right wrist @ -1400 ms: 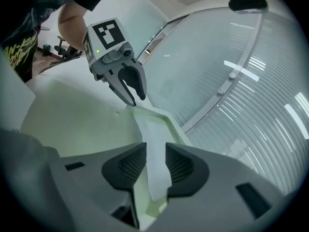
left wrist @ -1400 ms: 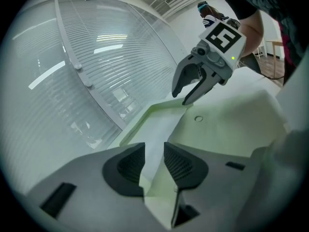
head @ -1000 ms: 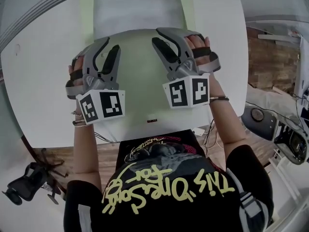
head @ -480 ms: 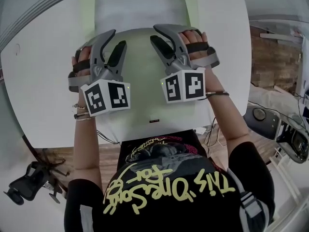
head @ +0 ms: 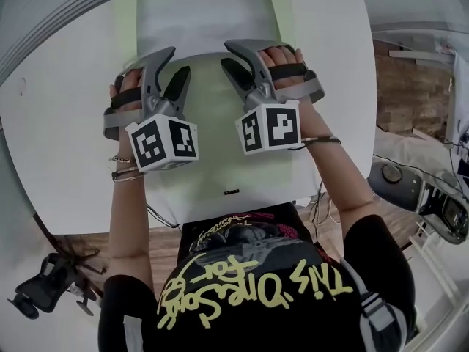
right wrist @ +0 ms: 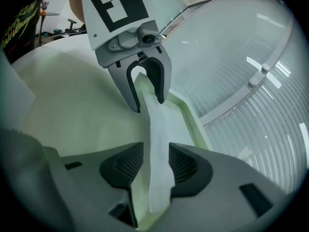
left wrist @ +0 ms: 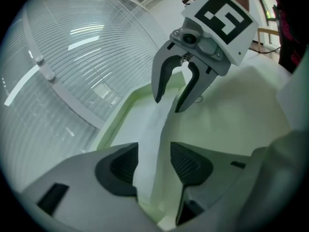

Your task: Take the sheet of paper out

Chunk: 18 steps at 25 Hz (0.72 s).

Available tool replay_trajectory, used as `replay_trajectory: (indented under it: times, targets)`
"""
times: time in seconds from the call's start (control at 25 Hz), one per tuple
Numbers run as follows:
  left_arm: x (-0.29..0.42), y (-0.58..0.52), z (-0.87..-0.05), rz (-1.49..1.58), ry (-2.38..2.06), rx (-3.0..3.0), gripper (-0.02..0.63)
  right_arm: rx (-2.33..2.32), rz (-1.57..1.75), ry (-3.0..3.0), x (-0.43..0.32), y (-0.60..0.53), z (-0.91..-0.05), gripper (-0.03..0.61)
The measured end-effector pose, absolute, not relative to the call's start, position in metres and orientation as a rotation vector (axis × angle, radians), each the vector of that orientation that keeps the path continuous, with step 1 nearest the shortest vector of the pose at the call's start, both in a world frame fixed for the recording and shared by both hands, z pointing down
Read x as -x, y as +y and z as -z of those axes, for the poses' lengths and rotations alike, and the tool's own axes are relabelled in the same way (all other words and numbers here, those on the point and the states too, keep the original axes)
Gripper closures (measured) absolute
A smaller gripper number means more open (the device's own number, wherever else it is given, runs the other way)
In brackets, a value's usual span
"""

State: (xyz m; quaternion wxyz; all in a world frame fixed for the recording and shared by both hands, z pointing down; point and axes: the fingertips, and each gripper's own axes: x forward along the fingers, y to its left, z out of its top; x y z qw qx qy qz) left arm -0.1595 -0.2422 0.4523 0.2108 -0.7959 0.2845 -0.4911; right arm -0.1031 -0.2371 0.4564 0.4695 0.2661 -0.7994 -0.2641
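Observation:
A pale green folder [head: 220,152] lies on the white table [head: 58,138], and the white sheet of paper [head: 205,17] sticks out of its far end. My left gripper [head: 163,68] and right gripper [head: 238,57] hover side by side over the folder's far edge. In the left gripper view the sheet [left wrist: 145,129] runs between the left gripper [left wrist: 153,164] pads, which stand off it. In the right gripper view a strip of the sheet [right wrist: 157,129] lies in the right gripper [right wrist: 157,166] gap, loose. Both sets of jaws are opening.
A ribbed glass partition [left wrist: 72,57] stands beyond the table's far side. The table's near edge is at my body, and its right edge [head: 366,123] drops to a wooden floor. A black chair base [head: 44,299] sits on the floor at lower left.
Both grippers sank a little toward the folder and shifted slightly farther from me. Their jaws spread wider.

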Motion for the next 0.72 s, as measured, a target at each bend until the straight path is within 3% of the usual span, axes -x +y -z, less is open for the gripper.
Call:
replay_trajectory:
  times: [0.72]
  targets:
    - [0.159, -0.249, -0.473, 1.595, 0.762, 2.107, 0.416, -0.612, 0.652, -1.926, 0.112, -0.247, -0.469, 0.422]
